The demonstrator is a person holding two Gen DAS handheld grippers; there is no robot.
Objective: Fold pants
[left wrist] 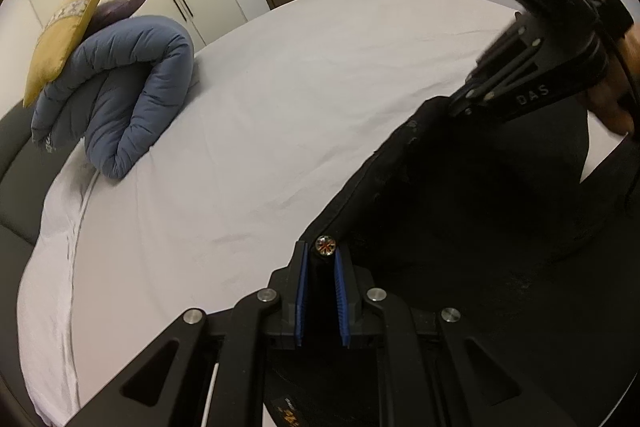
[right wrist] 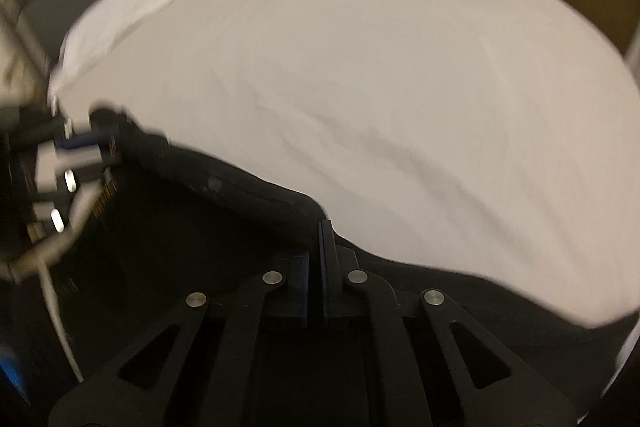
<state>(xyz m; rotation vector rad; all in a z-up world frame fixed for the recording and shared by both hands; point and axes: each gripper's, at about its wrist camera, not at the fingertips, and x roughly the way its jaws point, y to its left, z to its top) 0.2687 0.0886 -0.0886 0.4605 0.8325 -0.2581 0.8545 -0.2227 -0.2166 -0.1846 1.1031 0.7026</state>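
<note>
The black pants (left wrist: 460,227) — soft, limp, prone to sag — fill the lower right on the white bed (left wrist: 280,107). The left gripper (left wrist: 322,259) pinches the waistband by its button (left wrist: 325,245); the right gripper (right wrist: 318,227) seemingly clamps the waistband too, through blur.

Black pants (left wrist: 460,227), waistband edge running diagonally across white bed sheet (left wrist: 280,107), held up at two points along that edge. Round button (left wrist: 325,245) with union-jack pattern at waistband corner. Fabric rumpled, dark; folds hard to make out.
</note>
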